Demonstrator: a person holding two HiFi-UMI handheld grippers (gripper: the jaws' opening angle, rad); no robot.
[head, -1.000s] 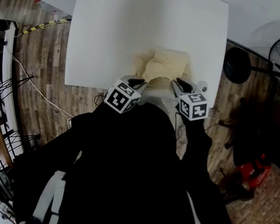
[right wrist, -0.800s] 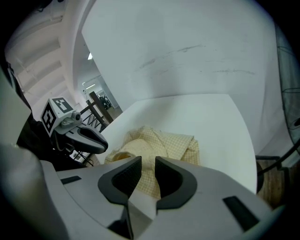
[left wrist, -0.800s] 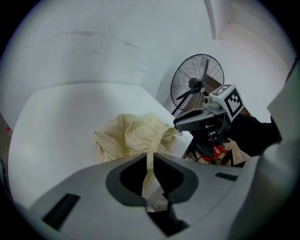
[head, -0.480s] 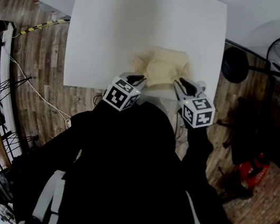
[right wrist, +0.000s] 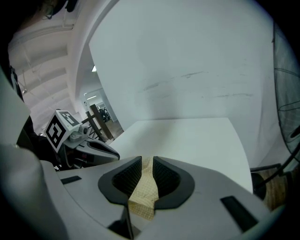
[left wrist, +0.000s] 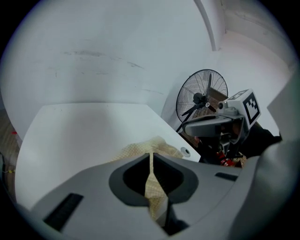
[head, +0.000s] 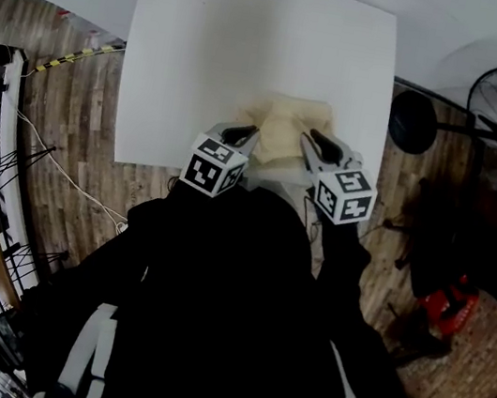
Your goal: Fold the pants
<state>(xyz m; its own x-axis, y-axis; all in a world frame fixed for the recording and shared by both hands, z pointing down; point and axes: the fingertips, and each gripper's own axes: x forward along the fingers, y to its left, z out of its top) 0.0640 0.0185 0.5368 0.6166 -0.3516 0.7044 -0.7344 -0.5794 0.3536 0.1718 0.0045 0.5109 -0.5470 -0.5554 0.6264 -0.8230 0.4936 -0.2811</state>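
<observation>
Both tongs, the left gripper (head: 244,132) and the right gripper (head: 313,142), pinch the yellow pants (head: 285,125) at the near edge of the white table (head: 208,53).

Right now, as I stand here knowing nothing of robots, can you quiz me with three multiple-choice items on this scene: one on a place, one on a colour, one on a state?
1. Where are the pants?
A. in a basket
B. at the near edge of the white table
C. on a hanger

2. What colour are the pants?
A. pale cream-yellow
B. dark blue
C. red

3. How do the left tongs and the right tongs stand?
A. both open and empty
B. only the left shut
C. both shut on the pants

Answers:
1 B: the head view shows the cloth bunched at the table's near edge.
2 A: the cloth is cream-yellow in all views.
3 C: each gripper view shows cloth pinched between its jaws.
</observation>
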